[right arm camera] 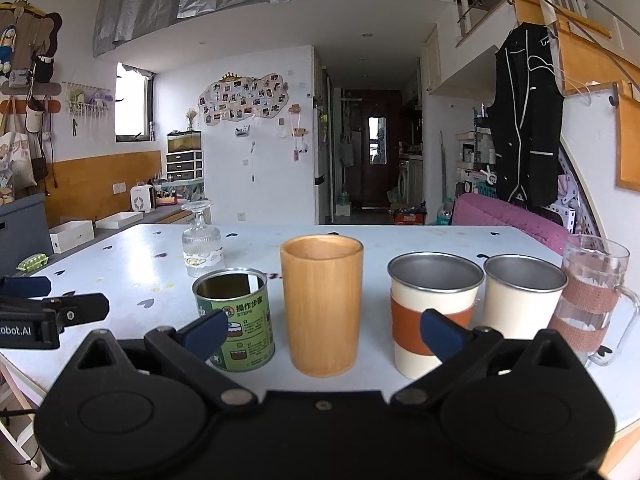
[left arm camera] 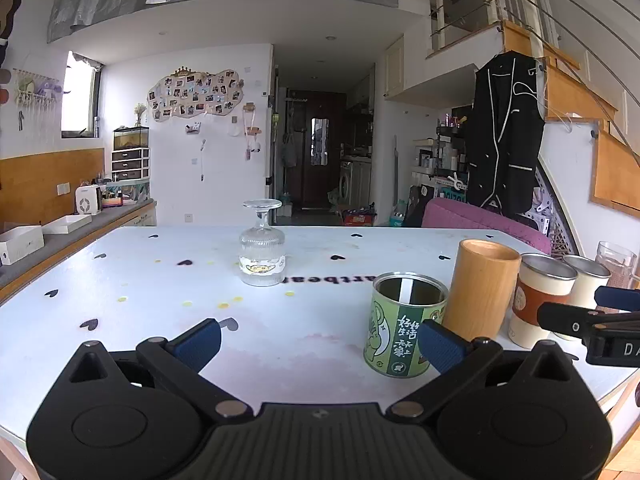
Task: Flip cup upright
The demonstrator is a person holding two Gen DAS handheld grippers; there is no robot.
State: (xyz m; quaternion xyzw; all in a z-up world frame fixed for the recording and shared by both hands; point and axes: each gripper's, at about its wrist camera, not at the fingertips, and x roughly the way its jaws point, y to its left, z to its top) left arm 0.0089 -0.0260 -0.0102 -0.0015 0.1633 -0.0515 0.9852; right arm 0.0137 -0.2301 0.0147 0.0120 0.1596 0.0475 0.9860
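A clear ribbed stemmed glass cup [left arm camera: 262,246] stands upside down, foot up, on the white table [left arm camera: 160,280], toward the far middle. It also shows in the right wrist view [right arm camera: 201,242] at the far left. My left gripper [left arm camera: 320,346] is open and empty, low over the near table edge, well short of the glass. My right gripper [right arm camera: 322,332] is open and empty, in front of a row of upright cups. The right gripper's tip shows at the right edge of the left wrist view [left arm camera: 592,316].
An upright row stands at the near right: a green tin [right arm camera: 234,318], a wooden cup [right arm camera: 322,304], a white cup with a brown sleeve [right arm camera: 432,312], a white metal cup [right arm camera: 520,296] and a glass mug [right arm camera: 592,300]. A pink chair back [left arm camera: 480,220] is behind the table.
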